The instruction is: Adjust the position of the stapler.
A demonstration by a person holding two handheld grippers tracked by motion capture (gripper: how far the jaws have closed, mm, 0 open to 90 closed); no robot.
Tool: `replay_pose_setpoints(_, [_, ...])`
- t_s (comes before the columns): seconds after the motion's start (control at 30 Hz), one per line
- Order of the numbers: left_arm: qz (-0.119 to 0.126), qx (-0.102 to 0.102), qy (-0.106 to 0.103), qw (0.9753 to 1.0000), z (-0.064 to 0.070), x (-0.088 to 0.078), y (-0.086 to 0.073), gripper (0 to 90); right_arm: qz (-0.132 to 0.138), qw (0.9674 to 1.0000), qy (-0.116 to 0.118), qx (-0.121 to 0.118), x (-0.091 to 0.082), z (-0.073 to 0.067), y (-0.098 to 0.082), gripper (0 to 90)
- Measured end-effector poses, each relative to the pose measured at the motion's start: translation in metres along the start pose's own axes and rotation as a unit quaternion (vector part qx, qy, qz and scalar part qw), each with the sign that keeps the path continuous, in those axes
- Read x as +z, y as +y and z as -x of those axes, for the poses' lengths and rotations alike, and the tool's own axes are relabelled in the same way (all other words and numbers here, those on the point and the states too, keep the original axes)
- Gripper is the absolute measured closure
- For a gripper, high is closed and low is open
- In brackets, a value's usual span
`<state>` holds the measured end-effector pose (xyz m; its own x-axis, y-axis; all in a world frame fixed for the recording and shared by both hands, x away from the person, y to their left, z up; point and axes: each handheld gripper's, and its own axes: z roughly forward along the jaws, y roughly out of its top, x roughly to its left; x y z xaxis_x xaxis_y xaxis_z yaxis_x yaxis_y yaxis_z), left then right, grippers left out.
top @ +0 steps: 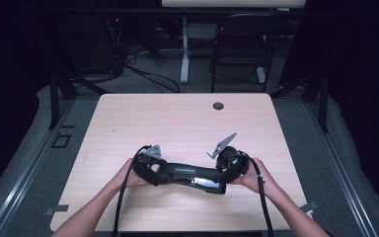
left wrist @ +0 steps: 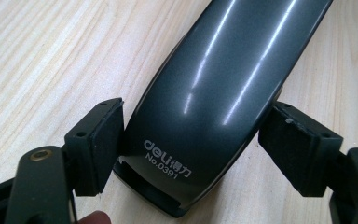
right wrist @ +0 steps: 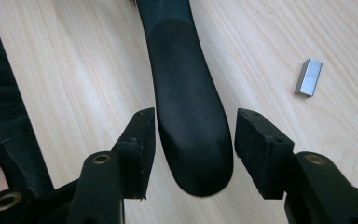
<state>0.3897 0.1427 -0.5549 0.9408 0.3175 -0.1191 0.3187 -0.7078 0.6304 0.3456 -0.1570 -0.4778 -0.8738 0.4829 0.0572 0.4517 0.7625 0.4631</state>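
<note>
A long black stapler (top: 190,174) lies across the near part of the wooden table (top: 177,118), one hand at each end. In the left gripper view its glossy end (left wrist: 214,93), printed "deli No.0391", sits between the jaws of my left gripper (left wrist: 191,140), and both pads touch its sides. My left gripper (top: 160,170) sits at the stapler's left end in the high view. My right gripper (top: 224,173) is at the other end. Its jaws (right wrist: 196,144) straddle the matte rounded tip (right wrist: 186,93), with a thin gap at the right pad (right wrist: 256,149).
A small silver block of staples (right wrist: 308,77) lies on the wood to the right of the stapler's tip. A round cable hole (top: 218,105) sits near the table's far edge. A chair (top: 242,44) and a desk leg stand beyond the table.
</note>
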Motion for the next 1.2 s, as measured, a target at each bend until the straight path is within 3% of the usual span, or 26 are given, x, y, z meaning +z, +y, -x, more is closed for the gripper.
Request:
replay_pose_setpoints(0.03, [-0.001,0.001,0.006,1.0000,0.001,-0.001,0.001,23.1,-0.003,1.0000,0.000,0.001,0.000,0.001,0.000,46.4])
replay_pose_setpoints(0.13, [0.021,-0.012,-0.011,0.9996,-0.001,-0.001,0.002,22.7,-0.013,0.9999,0.006,0.004,0.000,0.003,-0.002,47.8])
replay_pose_setpoints(0.23, [0.016,-0.001,0.004,0.9999,0.003,0.000,0.006,22.6,-0.018,0.9998,0.010,0.003,0.000,0.003,-0.002,50.6])
replay_pose_setpoints(0.27, [0.018,-0.001,-0.003,0.9998,0.004,0.001,0.006,22.5,-0.032,0.9995,0.006,0.000,0.000,0.003,-0.002,49.4])
replay_pose_setpoints(0.33, [0.007,0.003,0.011,0.9999,0.006,0.001,0.007,22.4,-0.044,0.9990,0.010,-0.001,0.002,0.003,-0.003,49.7])
replay_pose_setpoints(0.4, [0.012,0.004,0.005,0.9999,0.006,0.002,0.007,22.7,-0.039,0.9991,0.015,0.006,0.003,0.005,-0.005,53.2])
replay_pose_setpoints(0.43, [0.004,0.007,0.013,0.9999,0.006,0.001,0.007,23.1,-0.038,0.9992,0.013,0.005,0.002,0.005,-0.006,54.4])
replay_pose_setpoints(0.67, [0.006,0.014,0.012,0.9998,0.007,0.002,0.007,24.8,-0.038,0.9993,0.002,0.000,0.003,0.004,-0.005,54.1])
replay_pose_setpoints(1.2, [-0.015,0.035,0.020,0.9991,0.010,-0.003,0.006,29.8,-0.010,0.9998,-0.012,0.007,0.008,0.007,-0.004,51.3])
